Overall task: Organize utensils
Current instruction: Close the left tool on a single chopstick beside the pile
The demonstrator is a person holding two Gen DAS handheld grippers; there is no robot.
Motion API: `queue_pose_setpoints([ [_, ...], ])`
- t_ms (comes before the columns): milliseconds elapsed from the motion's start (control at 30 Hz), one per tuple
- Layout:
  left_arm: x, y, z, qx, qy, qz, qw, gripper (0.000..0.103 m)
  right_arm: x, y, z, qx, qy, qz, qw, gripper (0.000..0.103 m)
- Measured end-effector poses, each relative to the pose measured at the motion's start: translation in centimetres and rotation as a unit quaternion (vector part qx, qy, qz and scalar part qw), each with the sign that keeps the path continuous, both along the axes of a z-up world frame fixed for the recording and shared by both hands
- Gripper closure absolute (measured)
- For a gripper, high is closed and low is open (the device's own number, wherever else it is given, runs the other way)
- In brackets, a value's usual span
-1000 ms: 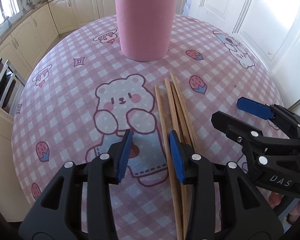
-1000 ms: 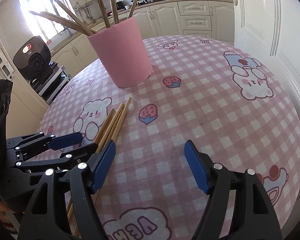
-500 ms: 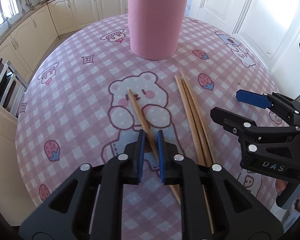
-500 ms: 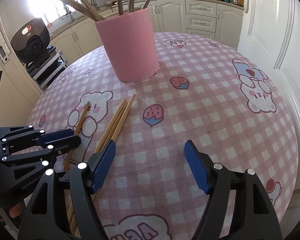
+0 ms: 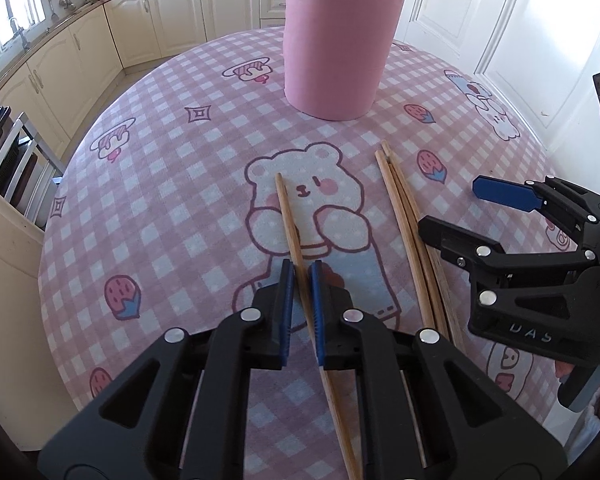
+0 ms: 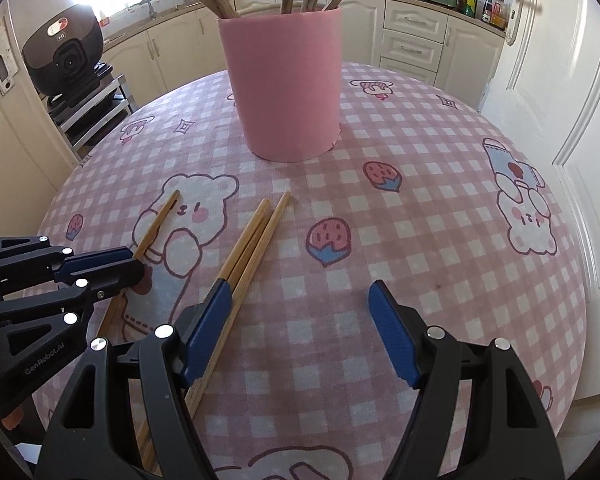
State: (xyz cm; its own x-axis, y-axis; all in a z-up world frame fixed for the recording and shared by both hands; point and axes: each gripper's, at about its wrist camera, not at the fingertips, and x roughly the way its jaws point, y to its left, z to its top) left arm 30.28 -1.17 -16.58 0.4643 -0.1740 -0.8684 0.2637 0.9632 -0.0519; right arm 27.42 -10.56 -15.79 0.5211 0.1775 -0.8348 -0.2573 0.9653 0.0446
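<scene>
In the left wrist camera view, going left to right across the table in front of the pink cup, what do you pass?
Left gripper shut on a single chopstick → bundle of chopsticks lying on the tablecloth → right gripper, open, at the right edge.

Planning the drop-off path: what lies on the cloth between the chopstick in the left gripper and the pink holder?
Nothing: in the left wrist view only bare tablecloth separates the held chopstick from the pink holder.
</scene>
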Motion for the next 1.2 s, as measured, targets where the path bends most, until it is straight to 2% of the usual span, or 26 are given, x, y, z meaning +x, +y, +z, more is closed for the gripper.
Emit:
queue_pose_setpoints([
  [200, 0.0, 0.3, 0.1, -0.01, 0.003, 0.001, 0.9999, 0.094, -0.1, -0.1, 0.1, -0.014, -0.002, 0.005, 1.0, 0.035],
  [333, 0.1, 0.4, 0.1, -0.015, 0.006, 0.004, 0.9999, 0.093, -0.1, -0.4, -0.3, -0.044, 0.01, 0.009, 0.999, 0.038],
  [467, 0.2, 0.4, 0.2, -0.017, 0.004, 0.005, 0.9998, 0.093, 0.0, -1.9, 0.2, 0.007, 0.002, -0.022, 1.0, 0.043],
  [600, 0.1, 0.6, 0.2, -0.023, 0.005, 0.004, 0.9997, 0.093, -0.1, -1.4, 0.5, 0.047, 0.01, -0.005, 0.999, 0.043],
  [700, 0.1, 0.6, 0.2, -0.023, 0.005, 0.004, 0.9997, 0.093, -0.2, -0.1, 0.2, 0.012, 0.01, 0.005, 1.0, 0.043],
  [833, 0.1, 0.7, 0.2, -0.026, 0.005, 0.004, 0.9997, 0.093, -0.4, 0.3, 0.4, -0.007, 0.005, 0.006, 1.0, 0.043],
  [1067, 0.1, 0.6, 0.2, -0.027, 0.005, 0.005, 0.9996, 0.093, -0.5, 0.6, 0.2, -0.002, 0.011, 0.012, 1.0, 0.043],
  [1200, 0.1, 0.7, 0.2, -0.03, 0.006, 0.006, 0.9995, 0.093, -0.6, 0.7, 0.1, -0.017, 0.008, 0.015, 1.0, 0.043],
])
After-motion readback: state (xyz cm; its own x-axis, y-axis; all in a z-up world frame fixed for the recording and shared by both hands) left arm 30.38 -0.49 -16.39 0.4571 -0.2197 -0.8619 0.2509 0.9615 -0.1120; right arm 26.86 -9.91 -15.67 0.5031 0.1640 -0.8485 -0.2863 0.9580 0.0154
